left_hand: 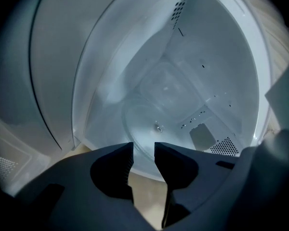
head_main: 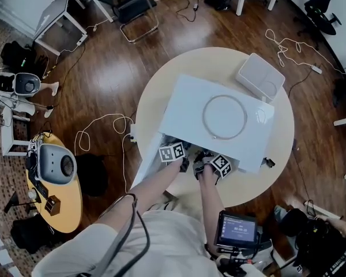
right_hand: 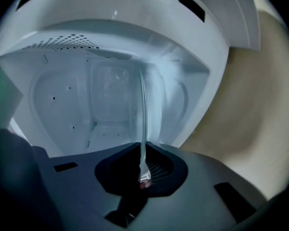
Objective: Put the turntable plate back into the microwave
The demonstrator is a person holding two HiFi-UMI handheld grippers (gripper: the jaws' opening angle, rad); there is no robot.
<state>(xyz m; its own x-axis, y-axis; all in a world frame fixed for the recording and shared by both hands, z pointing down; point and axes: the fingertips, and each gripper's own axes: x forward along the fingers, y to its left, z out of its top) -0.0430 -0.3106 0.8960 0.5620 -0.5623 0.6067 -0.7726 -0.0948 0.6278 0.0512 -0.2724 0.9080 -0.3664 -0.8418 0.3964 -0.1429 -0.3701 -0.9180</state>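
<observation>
Two roles: your right gripper [right_hand: 143, 149] clamps the rim of the turntable plate [right_hand: 142, 105] to steer it into the microwave [right_hand: 58, 105]; your left gripper [left_hand: 144, 152] hovers unclenched, empty, nearby.

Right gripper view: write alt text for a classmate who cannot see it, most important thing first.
The jaws of the right gripper are shut on the rim of a clear glass turntable plate, seen edge-on and reaching into the open white microwave. A beige table shows at the right.
</observation>
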